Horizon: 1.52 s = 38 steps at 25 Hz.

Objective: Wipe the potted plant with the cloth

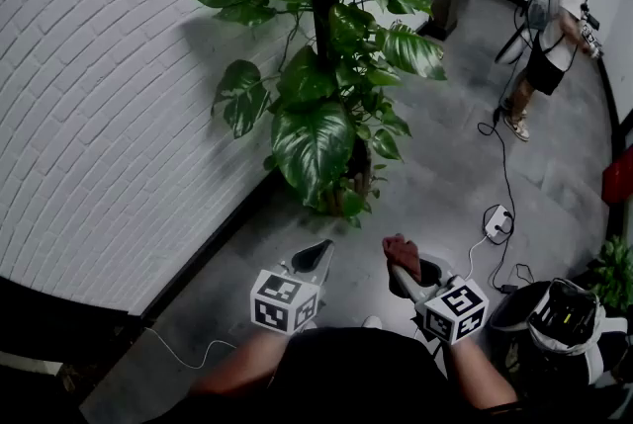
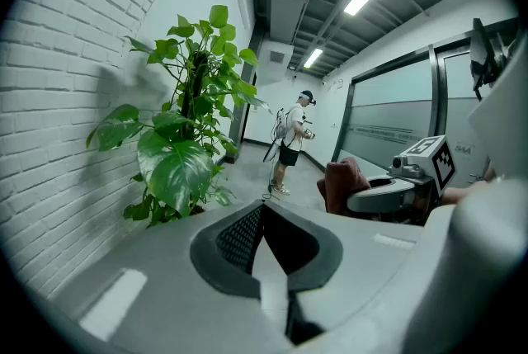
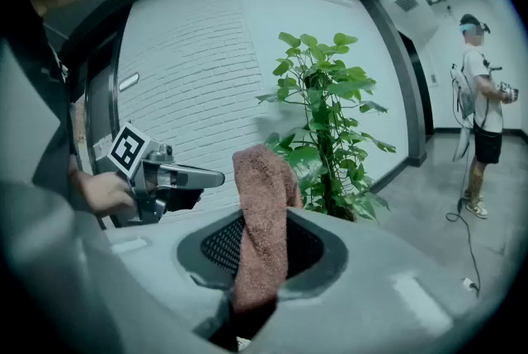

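Clamping one cloth [image 3: 262, 187] in right gripper [image 3: 257, 278], left gripper [image 2: 264, 241] closed, one potted plant [image 1: 326, 66]

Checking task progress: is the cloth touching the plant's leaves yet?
No, the cloth sits clamped in the right gripper, apart from the potted plant and its leaves.

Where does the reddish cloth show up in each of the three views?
Head view: cloth at lower centre, clamped in the right gripper.
Left gripper view: cloth right of centre, just below mid height.
Right gripper view: cloth at centre, standing up between the jaws.
Shared landmark: the potted plant by the brick wall.
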{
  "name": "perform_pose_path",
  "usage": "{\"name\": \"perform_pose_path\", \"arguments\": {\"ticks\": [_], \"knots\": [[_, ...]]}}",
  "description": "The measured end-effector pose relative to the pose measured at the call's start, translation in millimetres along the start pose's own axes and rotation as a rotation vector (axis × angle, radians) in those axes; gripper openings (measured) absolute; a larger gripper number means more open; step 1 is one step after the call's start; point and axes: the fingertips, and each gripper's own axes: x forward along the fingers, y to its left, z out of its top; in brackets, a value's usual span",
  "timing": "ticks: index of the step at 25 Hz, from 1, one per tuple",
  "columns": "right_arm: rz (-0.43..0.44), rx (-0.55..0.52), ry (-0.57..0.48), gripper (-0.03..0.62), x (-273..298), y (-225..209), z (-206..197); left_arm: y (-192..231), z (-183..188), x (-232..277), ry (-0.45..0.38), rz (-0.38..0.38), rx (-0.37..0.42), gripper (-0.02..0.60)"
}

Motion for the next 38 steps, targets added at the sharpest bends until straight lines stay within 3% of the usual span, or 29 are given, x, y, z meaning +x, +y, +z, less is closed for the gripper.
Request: {"name": "perform_pose_path", "arguments": {"ticks": [13, 20, 32, 38], "knots": [[0.009, -0.005, -0.004, 0.066, -26.0, -58.4, -6.6, -37.6, 4.2, 47.2, 0.021, 0.029, 0.015, 0.009], [0.008, 0.019, -0.006, 0.066, -10.6, -82.0, 8.5, -26.7, 24.0, 79.8, 0.031, 0.025, 0.016, 0.009], [-0.053, -0.099, -0.058, 0.066, 39.4, -147.0, 101.1, 8.4, 114.1, 163.7, -0.046, -0.046, 0.107, 0.009], [-0.072, -0.166, -0.088, 0.066, 52.1, -162.0, 157.9, 24.6, 151.1, 191.9, -0.072, -0.096, 0.101, 0.009]]}}
